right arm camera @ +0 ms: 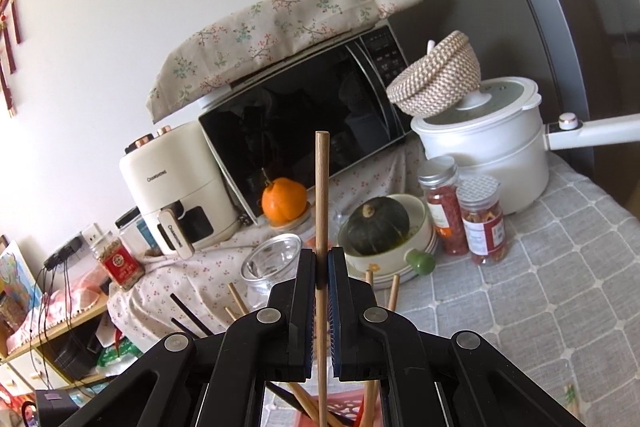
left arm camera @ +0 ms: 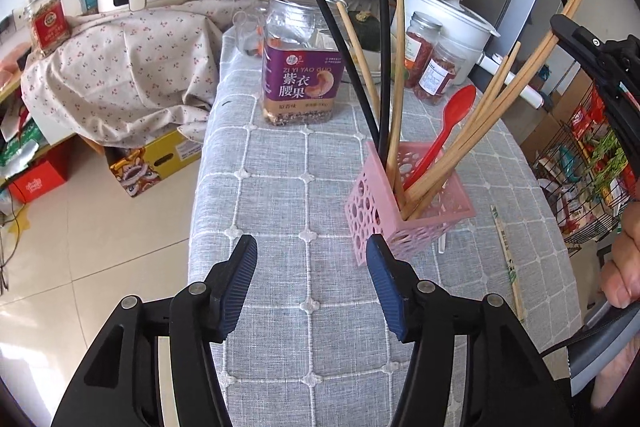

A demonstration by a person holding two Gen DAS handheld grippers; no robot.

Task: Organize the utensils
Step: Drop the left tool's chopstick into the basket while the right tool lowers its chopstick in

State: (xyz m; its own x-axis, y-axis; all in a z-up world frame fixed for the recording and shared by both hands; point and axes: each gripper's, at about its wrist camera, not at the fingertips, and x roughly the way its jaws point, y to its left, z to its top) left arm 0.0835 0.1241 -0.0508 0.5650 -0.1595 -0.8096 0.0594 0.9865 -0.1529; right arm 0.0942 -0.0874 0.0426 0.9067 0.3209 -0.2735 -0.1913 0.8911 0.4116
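Note:
A pink perforated holder [left arm camera: 404, 199] stands on the grey checked tablecloth [left arm camera: 288, 187]. It holds several wooden chopsticks [left arm camera: 472, 131], two black chopsticks [left arm camera: 382, 67] and a red spoon [left arm camera: 444, 135]. My left gripper [left arm camera: 312, 267] is open and empty, just in front of the holder. My right gripper [right arm camera: 321, 267] is shut on a wooden chopstick [right arm camera: 322, 187], held upright above the holder [right arm camera: 348, 413]; it shows at the right edge of the left wrist view [left arm camera: 576, 39]. A wrapped chopstick pair [left arm camera: 506, 259] lies on the cloth right of the holder.
A purple-labelled nut jar [left arm camera: 300, 63] stands behind the holder. Two spice jars [left arm camera: 434, 67], a white pot [right arm camera: 488, 151], a woven basket [right arm camera: 436, 75], a squash in a bowl [right arm camera: 378, 231], an orange [right arm camera: 284, 203], a microwave [right arm camera: 304, 131] and an air fryer [right arm camera: 176, 191] crowd the back.

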